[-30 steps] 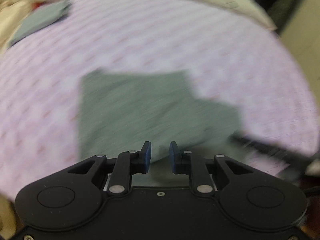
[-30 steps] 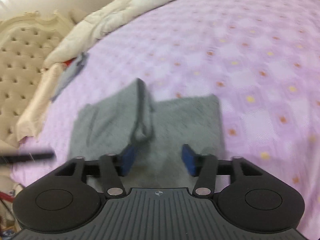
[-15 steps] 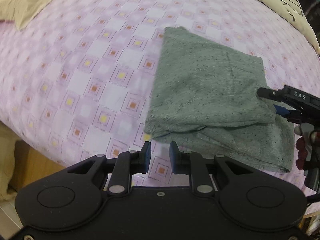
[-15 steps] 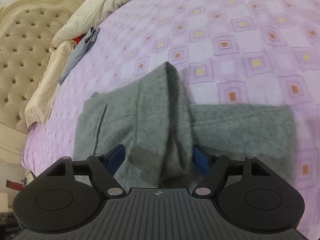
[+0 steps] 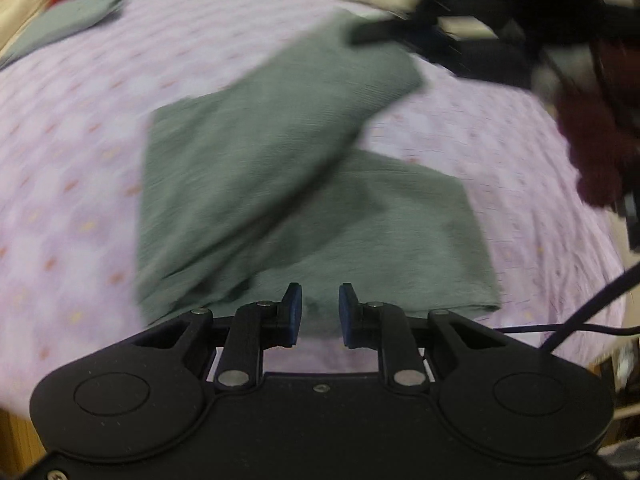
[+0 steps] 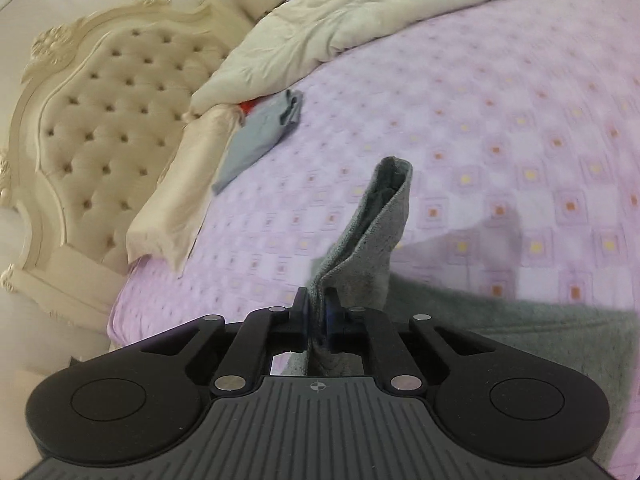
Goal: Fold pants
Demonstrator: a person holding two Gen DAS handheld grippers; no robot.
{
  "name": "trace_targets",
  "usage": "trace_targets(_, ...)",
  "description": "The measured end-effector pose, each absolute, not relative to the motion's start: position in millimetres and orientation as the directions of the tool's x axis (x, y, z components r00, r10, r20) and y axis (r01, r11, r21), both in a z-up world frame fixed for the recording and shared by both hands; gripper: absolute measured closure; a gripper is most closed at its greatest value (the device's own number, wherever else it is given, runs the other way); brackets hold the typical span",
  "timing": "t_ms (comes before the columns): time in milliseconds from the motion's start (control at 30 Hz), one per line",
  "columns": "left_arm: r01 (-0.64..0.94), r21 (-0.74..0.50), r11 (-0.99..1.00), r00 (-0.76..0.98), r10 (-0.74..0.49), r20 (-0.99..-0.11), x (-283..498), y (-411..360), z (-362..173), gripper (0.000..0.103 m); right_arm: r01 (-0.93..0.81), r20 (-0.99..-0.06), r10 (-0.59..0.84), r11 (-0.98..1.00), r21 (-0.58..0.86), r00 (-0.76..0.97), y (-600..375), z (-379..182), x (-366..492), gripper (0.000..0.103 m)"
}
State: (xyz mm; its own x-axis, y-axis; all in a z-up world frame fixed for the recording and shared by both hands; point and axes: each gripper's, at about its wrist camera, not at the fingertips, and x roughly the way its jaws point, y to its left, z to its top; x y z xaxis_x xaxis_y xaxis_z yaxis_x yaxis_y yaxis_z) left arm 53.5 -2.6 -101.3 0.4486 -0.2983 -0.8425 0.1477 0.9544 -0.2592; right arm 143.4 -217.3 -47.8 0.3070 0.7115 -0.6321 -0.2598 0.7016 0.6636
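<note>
Right wrist: pants (image 6: 384, 236) fold stands up between closing fingers (image 6: 331, 312).

Matt grey knit pants (image 6: 372, 240); glossy tufted headboard (image 6: 104, 120); soft quilted bedspread (image 6: 520, 120).

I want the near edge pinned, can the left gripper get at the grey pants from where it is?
Probably yes: the left gripper has its jaws apart just above the near edge of the grey pants, with nothing between.

A cream duvet (image 6: 320, 28) and tufted headboard (image 6: 112, 112) border the purple bedsheet (image 6: 520, 120).
</note>
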Motion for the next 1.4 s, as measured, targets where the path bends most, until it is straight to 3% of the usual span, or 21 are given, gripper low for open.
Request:
trace_targets(167,0.139,-0.21,0.968,0.496,-0.252,-0.831,73.6,-28.7,-121.6,0.076,-0.262,-0.646,0.702,0.712,0.651,0.302,-216.5,-43.9,139.5,0.095)
trace_targets(400,0.006,-0.105,0.994,0.43,-0.097,-0.897,76.5,-14.1,-165.8,0.075,-0.212,-0.628,0.687,0.719,0.662,0.366,-237.2,-22.9,126.2,0.096)
trace_targets(433,-0.021,-0.098,0.995,0.435,-0.079,-0.897,71.6,-6.6,-167.8,0.066,-0.207,-0.63,0.677,0.726,0.656,0.381,-246.3,-19.2,121.9,0.096)
trace_targets(467,-0.047,-0.102,0.994,0.434,-0.071,-0.898,67.0,2.7,-169.3,0.064,-0.202,-0.635,0.665,0.736,0.646,0.392,-253.5,-17.1,117.7,0.096)
trace_targets(567,-0.099,-0.158,0.982,0.425,-0.102,-0.899,58.0,24.9,-171.0,0.065,-0.151,-0.672,0.615,0.774,0.615,0.412,-283.5,-24.5,101.9,0.096)
trace_targets(633,-0.102,-0.147,0.984,0.405,-0.094,-0.91,55.6,28.0,-173.0,0.073,-0.074,-0.714,0.564,0.803,0.592,0.414,-305.3,-44.3,92.4,0.096)
trace_targets(867,-0.039,-0.15,0.988,0.303,-0.132,-0.944,45.6,24.9,-167.4,0.074,0.094,-0.863,0.401,0.89,0.447,0.307,-341.2,-146.6,72.7,0.095)
trace_targets(1033,0.039,-0.202,0.979,0.401,-0.201,-0.894,24.8,37.6,-118.5,0.074,0.028,-0.867,0.374,0.914,0.405,0.33,-332.6,-138.2,73.6,0.094)
trace_targets(1167,-0.062,-0.176,0.982,0.495,-0.123,-0.86,44.7,48.7,-108.8,0.074,-0.024,-0.871,0.371,0.923,0.384,0.321,-324.6,-134.4,77.6,0.094)
trace_targets(1267,-0.109,-0.148,0.983,0.463,-0.081,-0.883,62.8,47.6,-130.9,0.074,-0.003,-0.87,0.378,0.917,0.398,0.317,-324.8,-137.1,78.8,0.094)
trace_targets(1400,-0.068,-0.134,0.989,0.275,-0.111,-0.955,69.5,40.4,-165.6,0.076,-0.008,-0.869,0.387,0.914,0.405,0.31,-331.0,-136.3,76.1,0.094)
